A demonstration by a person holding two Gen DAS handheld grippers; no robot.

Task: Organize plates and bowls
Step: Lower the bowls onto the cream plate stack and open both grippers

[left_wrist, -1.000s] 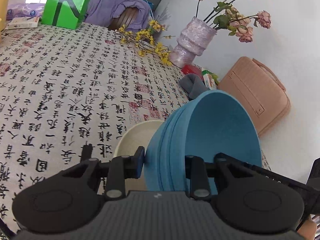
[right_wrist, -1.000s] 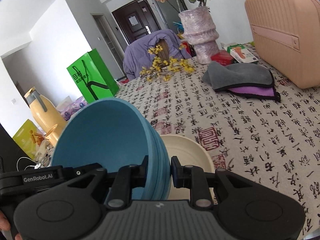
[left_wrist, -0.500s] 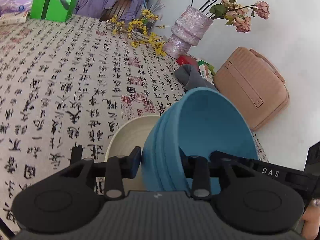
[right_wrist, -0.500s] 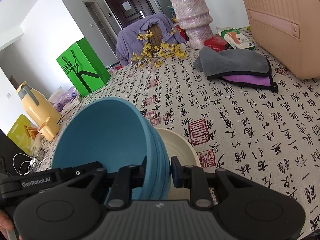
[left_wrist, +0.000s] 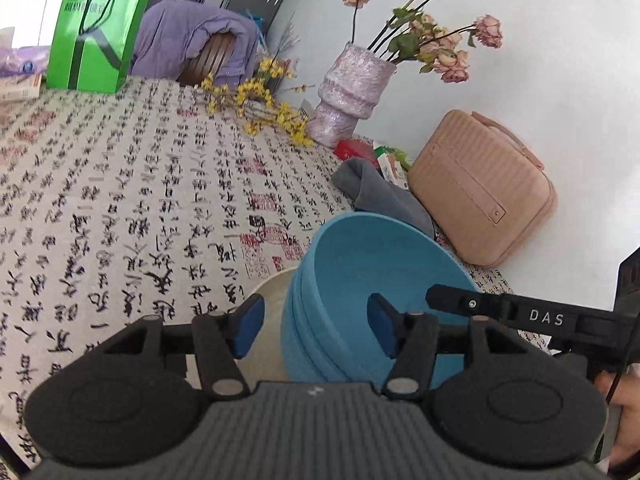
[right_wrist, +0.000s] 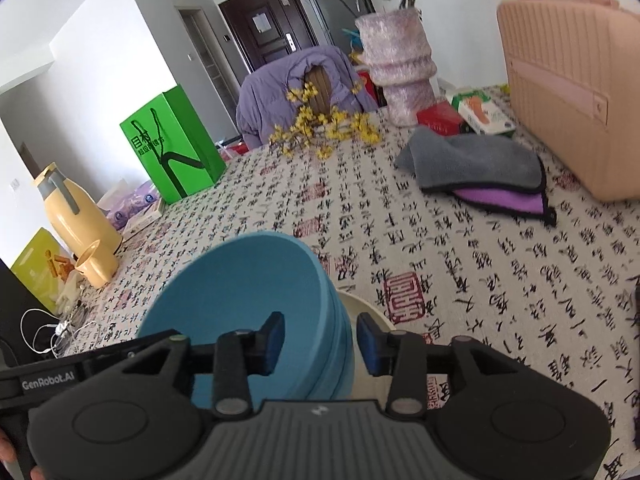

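A stack of nested blue bowls (left_wrist: 372, 264) (right_wrist: 248, 280) rests in a cream dish (left_wrist: 272, 292) (right_wrist: 360, 308) on the calligraphy-print tablecloth (left_wrist: 140, 200). My left gripper (left_wrist: 316, 332) straddles the stack's left wall; its jaws are opening, and both blue pads stand clear of the wall. Across the stack, my right gripper (right_wrist: 320, 344) straddles the opposite wall. Its jaws are opening too, one pad inside the bowl and one outside, neither pressing. Each gripper's black finger shows at the edge of the other's view.
Against the wall stand a pink case (left_wrist: 480, 196) and a vase of dried roses (left_wrist: 348, 96), with a grey cloth (left_wrist: 380, 192) between them and the bowls. A green bag (left_wrist: 96, 28) and a yellow jug (right_wrist: 76, 212) are at the table's far left. A hand (left_wrist: 624, 400) shows low right.
Both grippers were shut on the blue stack's rim; their jaws have now spread off it. The stack sits lower and more level on the cream dish.
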